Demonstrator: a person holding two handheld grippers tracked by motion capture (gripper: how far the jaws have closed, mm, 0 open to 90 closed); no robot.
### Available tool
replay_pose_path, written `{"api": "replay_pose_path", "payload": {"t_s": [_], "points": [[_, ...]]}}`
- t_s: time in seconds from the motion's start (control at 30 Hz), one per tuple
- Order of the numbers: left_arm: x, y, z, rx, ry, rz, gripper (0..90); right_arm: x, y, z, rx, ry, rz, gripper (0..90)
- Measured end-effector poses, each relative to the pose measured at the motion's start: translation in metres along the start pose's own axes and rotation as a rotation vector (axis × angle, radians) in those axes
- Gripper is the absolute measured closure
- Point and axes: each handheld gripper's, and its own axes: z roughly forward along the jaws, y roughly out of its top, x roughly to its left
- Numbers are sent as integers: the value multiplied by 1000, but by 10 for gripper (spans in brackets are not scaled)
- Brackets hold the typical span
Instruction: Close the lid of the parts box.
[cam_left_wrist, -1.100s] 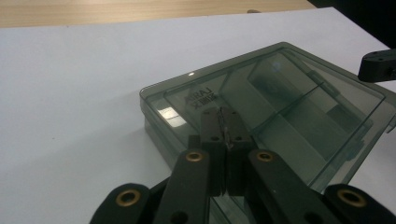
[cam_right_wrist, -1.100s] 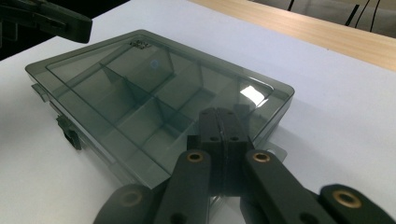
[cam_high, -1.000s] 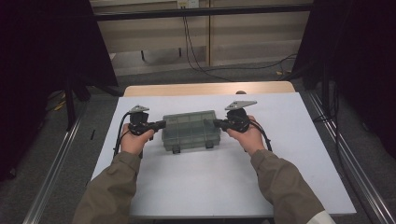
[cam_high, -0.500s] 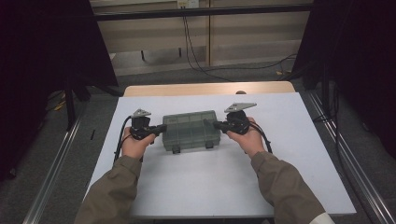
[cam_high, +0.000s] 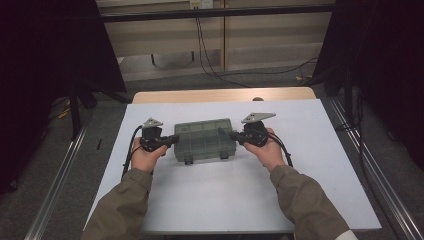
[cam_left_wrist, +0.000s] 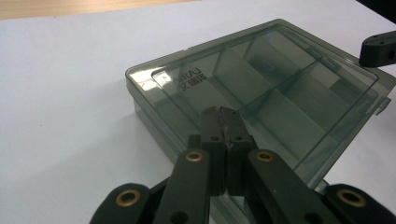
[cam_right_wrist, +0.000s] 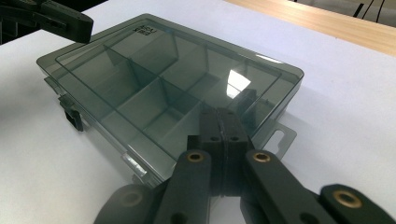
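Both clenched and empty, the left claw and right claw flank the closed compartment box on the counter, seemingly to steady or nudge it from either end

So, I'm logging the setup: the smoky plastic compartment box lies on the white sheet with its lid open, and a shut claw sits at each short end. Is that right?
Not quite: the compartment box has its clear lid closed flat over the dividers, as the left gripper view shows. The rest holds: it lies on the white sheet, with the shut left claw and the shut right claw at its short ends.
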Motion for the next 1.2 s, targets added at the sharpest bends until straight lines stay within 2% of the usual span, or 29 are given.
{"api": "replay_pose_path", "payload": {"t_s": [0.5,1.07,1.2], "points": [[-1,-5,-1,-5,1,2,896,1,-5,1,4,-2,-12,900],[-4,-7,-2,-5,3,33,895,2,-7,1,2,-8,-20,900],[-6,-8,-2,-10,-1,27,896,3,-8,1,-2,-7,-19,900]]}}
